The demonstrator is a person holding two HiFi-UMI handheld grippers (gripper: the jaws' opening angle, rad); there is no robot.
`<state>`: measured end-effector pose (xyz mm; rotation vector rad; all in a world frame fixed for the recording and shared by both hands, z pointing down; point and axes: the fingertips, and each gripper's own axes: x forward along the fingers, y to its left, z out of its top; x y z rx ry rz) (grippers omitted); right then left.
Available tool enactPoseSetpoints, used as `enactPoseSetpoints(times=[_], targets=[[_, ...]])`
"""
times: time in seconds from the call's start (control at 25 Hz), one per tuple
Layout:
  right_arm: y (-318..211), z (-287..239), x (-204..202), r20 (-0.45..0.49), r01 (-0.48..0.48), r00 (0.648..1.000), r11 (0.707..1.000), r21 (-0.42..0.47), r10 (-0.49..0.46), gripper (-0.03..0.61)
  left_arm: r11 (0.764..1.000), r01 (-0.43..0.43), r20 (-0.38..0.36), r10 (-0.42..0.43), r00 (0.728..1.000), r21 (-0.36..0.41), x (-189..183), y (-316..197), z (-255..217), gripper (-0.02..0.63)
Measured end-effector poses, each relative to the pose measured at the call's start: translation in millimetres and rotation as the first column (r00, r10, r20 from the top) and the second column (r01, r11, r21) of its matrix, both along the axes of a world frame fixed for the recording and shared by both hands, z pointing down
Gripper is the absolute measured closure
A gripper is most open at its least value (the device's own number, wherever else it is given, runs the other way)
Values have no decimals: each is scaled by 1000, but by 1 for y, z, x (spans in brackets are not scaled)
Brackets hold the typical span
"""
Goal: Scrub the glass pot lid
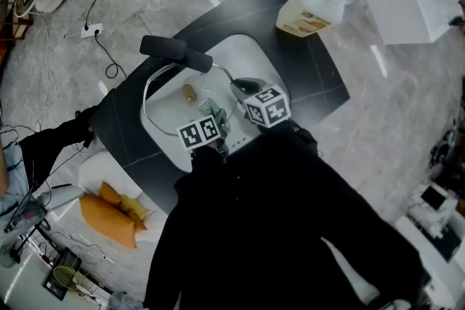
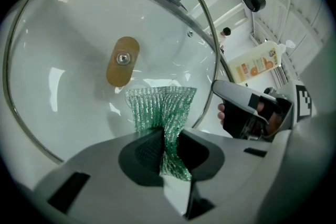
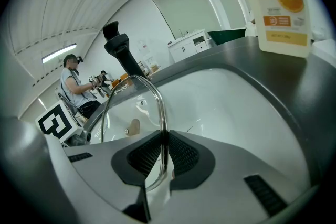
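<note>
Left gripper [image 2: 165, 147]: jaws shut tight on green scourer [image 2: 160, 105], free end fanned out against glass of lid [image 2: 68, 50], just below brown knob [image 2: 122, 60]. Right gripper [image 3: 163, 155]: jaws clamped on lid's metal rim, lid held tilted on edge inside white sink [image 3: 236, 107]. Dark counter [image 3: 315, 92] around sink. Soap bottle [image 3: 278, 2] on counter past sink's far side, well apart from lid. Black faucet [image 3: 123, 52] behind lid's top edge.

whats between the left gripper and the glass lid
A green mesh scrub cloth, pinched in the left gripper and spread against the glass lid; the left gripper view shows it.
</note>
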<state>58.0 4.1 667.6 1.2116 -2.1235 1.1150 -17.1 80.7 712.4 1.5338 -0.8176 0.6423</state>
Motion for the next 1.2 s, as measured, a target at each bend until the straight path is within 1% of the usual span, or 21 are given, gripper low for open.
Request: enactPoseSetpoints(times=[0.12, 0.44, 0.68, 0.88, 1.0, 1.08, 1.12, 1.2], targets=[[1, 0, -1, 2, 0, 1000, 1000, 0, 0, 532, 1000, -8, -14, 8, 1000, 15, 8, -4, -4, 549], [2, 1, -2, -1, 0, 1000, 1000, -4, 0, 532, 999, -19, -21, 19, 1000, 36, 21, -14, -14, 549], [0, 2, -1, -16, 2, 1000, 1000, -16, -3, 532, 997, -23, -45, 27, 999, 68, 29, -23, -25, 549], [-1, 4, -2, -30, -11, 999, 999, -38, 10, 531, 996, -7, -77, 14, 997, 89, 28, -28, -37, 549], [-1, 3, 1, -72, -10, 997, 999, -49, 7, 531, 994, -1, -95, 11, 995, 108, 27, -30, -45, 549], [0, -2, 7, -103, -17, 995, 999, -39, 12, 531, 992, -1, -102, 14, 995, 129, 24, -31, -53, 549], [-1, -6, 9, -100, -22, 995, 999, -29, 19, 531, 990, 0, -106, 16, 994, 141, 21, -32, -58, 551], [4, -19, 9, -54, -39, 998, 999, -23, 38, 531, 987, -1, -113, 20, 993, 160, 15, -29, -70, 551]])
